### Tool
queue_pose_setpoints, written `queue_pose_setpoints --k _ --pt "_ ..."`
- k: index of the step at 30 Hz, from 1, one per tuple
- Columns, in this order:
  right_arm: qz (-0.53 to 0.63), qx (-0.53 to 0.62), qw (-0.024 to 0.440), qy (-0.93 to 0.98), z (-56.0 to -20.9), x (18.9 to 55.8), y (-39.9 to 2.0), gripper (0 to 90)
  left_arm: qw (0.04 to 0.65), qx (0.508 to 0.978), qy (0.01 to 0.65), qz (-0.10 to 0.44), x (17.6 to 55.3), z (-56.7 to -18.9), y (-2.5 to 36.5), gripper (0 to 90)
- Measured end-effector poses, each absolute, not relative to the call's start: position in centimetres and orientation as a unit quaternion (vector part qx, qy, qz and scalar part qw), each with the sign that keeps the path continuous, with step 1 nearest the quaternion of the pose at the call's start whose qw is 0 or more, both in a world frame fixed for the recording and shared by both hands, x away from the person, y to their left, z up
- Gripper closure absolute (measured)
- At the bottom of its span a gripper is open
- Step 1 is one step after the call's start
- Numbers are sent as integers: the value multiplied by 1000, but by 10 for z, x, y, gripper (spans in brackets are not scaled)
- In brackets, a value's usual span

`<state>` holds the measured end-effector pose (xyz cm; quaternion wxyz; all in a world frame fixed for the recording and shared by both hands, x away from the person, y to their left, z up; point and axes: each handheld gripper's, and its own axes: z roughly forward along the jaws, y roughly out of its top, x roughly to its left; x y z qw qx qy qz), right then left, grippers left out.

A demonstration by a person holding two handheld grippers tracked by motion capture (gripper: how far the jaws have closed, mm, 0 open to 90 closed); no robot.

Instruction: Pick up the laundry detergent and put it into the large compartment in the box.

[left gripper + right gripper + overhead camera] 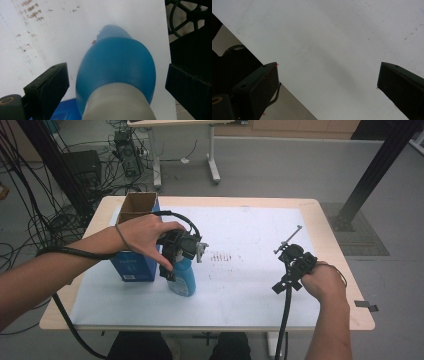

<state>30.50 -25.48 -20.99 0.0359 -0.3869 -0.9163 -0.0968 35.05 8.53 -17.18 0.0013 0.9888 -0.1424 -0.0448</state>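
Observation:
A blue bottle (182, 279) with a pale neck stands upright on the white sheet (250, 225), right beside a blue carton. My left gripper (180, 261) comes down over its top. In the left gripper view the bottle (117, 65) sits between the two black jaws with a gap on each side, so my left gripper (116, 73) is open. My right gripper (293, 268) is held low over the right part of the sheet. It is open (328, 75), with bare sheet (342, 37) between its jaws.
An open-topped carton (135, 237), blue with brown flaps, stands at the table's left, touching the bottle's left side. Reddish marks (222, 256) dot the sheet's middle. The wooden table's edge (330, 227) lies just right of my right hand. Cables and desk legs are on the floor beyond.

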Motion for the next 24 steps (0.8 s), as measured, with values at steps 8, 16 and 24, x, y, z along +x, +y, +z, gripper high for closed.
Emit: queue_pose_setpoints --k 8,16,24 --pt "-97 -385 38 -917 -209 306 -254 39 -2 989 -142 -45 350 -173 83 56" --pt "-98 -384 38 -917 -209 306 -255 38 1 989 -139 -42 351 -169 84 57" --pt "-101 -385 40 -917 -210 305 -257 39 0 989 -142 -42 349 -169 82 57"
